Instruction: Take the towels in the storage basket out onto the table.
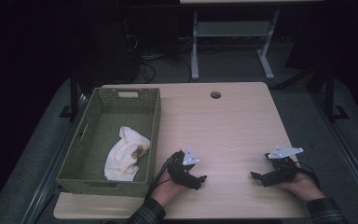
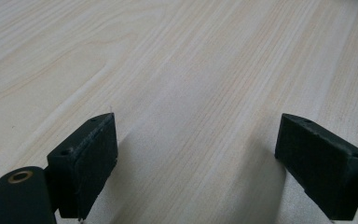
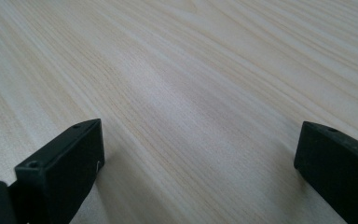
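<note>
Both hands rest on the light wooden table (image 1: 223, 121) near its front edge. My left gripper (image 1: 200, 179) lies low on the wood, pointing right, jaws open with nothing between them. In the left gripper view its gripper (image 2: 196, 158) shows only bare wood grain between wide-spread jaws. My right gripper (image 1: 255, 176) points left toward the other one, also open and empty. In the right gripper view its gripper (image 3: 198, 163) likewise stands wide over bare wood. A white cloth (image 1: 125, 154) with a brownish stain lies crumpled inside the green woven basket (image 1: 156, 116).
The basket stands on the table's left part, its near end by my left hand. A round cable hole (image 1: 215, 94) sits near the table's far edge. Beyond the table are the legs of a white desk frame (image 1: 195, 51) on dark floor.
</note>
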`<action>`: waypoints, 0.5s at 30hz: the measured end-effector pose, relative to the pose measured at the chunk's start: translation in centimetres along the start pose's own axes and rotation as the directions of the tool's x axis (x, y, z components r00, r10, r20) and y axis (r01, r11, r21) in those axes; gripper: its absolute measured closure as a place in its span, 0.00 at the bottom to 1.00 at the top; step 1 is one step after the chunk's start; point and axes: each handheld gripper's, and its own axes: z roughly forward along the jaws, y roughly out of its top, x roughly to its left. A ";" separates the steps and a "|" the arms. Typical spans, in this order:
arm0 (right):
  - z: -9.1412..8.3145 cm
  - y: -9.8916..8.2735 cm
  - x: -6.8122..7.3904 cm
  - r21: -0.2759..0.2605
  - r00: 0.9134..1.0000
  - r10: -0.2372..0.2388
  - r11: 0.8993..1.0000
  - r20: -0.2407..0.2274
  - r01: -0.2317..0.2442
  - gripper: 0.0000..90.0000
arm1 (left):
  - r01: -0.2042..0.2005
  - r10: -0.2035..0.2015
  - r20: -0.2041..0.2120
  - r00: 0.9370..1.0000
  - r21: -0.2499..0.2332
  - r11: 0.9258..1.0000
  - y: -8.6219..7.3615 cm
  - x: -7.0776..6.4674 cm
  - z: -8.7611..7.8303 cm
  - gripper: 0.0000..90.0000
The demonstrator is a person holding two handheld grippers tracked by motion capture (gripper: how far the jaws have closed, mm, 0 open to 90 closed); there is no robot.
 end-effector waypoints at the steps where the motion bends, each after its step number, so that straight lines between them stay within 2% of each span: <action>1: 0.0 0.0 0.0 0.000 1.000 0.000 1.000 0.000 0.000 0.01 | 0.000 0.000 0.000 1.000 0.001 1.000 0.0 0.0 0.0 0.14; 11: 0.0 0.0 0.0 0.000 1.000 0.000 1.000 0.000 0.000 0.01 | 0.004 -0.004 -0.001 1.000 0.035 0.999 0.5 0.1 0.0 0.14; 15: 0.0 0.0 0.0 0.000 1.000 0.000 1.000 0.000 0.000 0.01 | 0.008 -0.008 -0.007 1.000 0.063 0.998 0.7 0.2 -0.2 0.14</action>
